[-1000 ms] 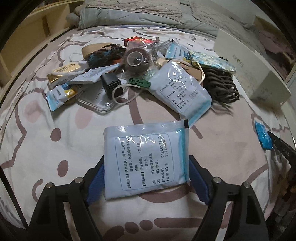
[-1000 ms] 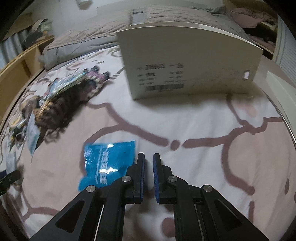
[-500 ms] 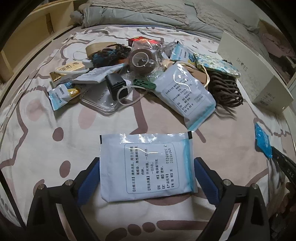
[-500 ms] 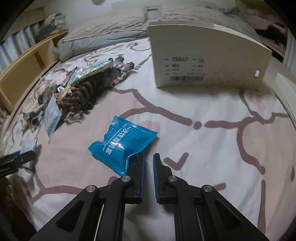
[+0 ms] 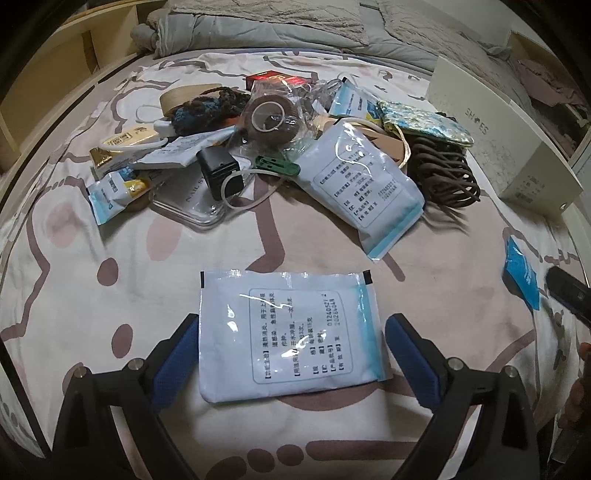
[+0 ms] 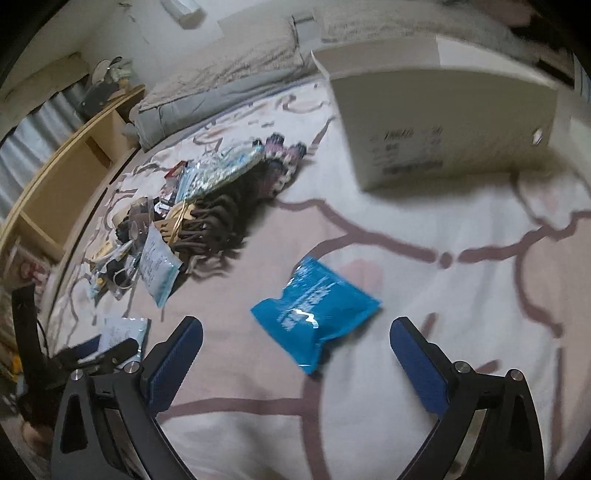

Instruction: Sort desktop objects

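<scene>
Left gripper (image 5: 290, 354): jaws spread wide, one blue pad on each side of a pale blue sachet (image 5: 288, 334) that lies flat on the patterned bedsheet (image 5: 92, 295). Neither pad presses the sachet; a narrow gap shows on both sides.

Left view, at 12 o'clock from that sachet: a heap of unsorted items. It includes a second pale sachet (image 5: 364, 188), a brown tape roll (image 5: 271, 118) in clear wrap, a black cube-shaped charger (image 5: 218, 170), a green clip (image 5: 279, 166), a coil of dark cord (image 5: 443, 173), a floral pouch (image 5: 424, 120) and a red box (image 5: 275, 78). At 2 o'clock stands a white shoebox (image 5: 495, 129). At 3 o'clock, at the picture's edge, lies a bright blue packet (image 5: 522, 275).

Right gripper (image 6: 295, 347): jaws opening, now wide apart. The blue packet (image 6: 316, 312) lies on the sheet just ahead of the pads at 12 o'clock, touching neither, and is not pinched. The picture is blurred.

Right view: the shoebox (image 6: 443, 122) stands at 1 o'clock, well apart from the packet. The heap sits at 10 o'clock. The left gripper (image 6: 99, 350) shows at 9 o'clock with the pale sachet (image 6: 123, 330) beside it.

Grey bedding (image 5: 277, 22) lies bunched at 12 o'clock beyond the heap.
</scene>
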Demonstrator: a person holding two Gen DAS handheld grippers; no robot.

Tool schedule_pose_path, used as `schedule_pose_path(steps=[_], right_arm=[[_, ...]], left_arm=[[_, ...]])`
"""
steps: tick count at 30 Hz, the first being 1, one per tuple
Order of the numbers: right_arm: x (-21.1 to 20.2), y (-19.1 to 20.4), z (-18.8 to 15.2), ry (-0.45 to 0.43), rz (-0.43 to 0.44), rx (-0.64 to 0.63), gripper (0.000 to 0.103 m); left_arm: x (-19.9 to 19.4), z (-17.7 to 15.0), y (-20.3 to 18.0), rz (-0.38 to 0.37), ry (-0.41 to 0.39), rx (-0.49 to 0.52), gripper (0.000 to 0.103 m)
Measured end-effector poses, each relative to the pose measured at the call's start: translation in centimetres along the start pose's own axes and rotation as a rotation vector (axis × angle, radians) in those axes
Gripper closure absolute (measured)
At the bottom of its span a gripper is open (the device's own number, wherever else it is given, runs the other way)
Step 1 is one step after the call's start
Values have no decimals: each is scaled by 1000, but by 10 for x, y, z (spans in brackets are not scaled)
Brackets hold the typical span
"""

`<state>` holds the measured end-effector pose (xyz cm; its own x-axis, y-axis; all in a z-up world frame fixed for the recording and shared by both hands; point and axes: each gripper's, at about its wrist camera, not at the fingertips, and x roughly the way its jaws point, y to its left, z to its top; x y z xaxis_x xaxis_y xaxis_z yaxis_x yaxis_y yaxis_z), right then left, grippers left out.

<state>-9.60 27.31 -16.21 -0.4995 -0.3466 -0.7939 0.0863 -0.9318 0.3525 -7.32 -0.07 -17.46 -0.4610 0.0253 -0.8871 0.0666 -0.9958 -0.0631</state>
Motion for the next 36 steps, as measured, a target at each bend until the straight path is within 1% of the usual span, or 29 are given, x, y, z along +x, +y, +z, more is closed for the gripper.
schedule_pose_path(steps=[2,5,13,15,17,18,21,23,26,29,32,36], right_arm=[[6,0,1,20,5,16,2],[16,4,5,31,3,-1,2],[30,16,21,20,-12,-76,2],[29,19,21,18,-52,-85,2],[21,18,19,-5,-90,-81,2],[17,16,17,-9,-94,-73,2],[13,9,7,30,-87,-38,2],[13,6,2,48,-61,-27,2],[19,9,-1,66,-34,-40,2],[27,14,3,65,-21,-52,2],[36,19,11,62,-42,-79,2],[47,24,17,64,-79,-122,2]], left_arm=[[0,0,0,0,1,0,4],[0,0,0,-1,1,-1,4],[3,2,1,15,3,-11,4],[4,2,3,20,4,-18,4],[5,3,3,19,4,-22,4],[5,3,4,19,5,-23,4],[6,3,2,27,8,-15,4],[6,3,1,33,9,-9,4],[8,2,1,38,10,-2,4],[10,2,2,39,13,-5,4],[11,2,2,42,14,-5,4],[13,2,3,40,20,-5,1]])
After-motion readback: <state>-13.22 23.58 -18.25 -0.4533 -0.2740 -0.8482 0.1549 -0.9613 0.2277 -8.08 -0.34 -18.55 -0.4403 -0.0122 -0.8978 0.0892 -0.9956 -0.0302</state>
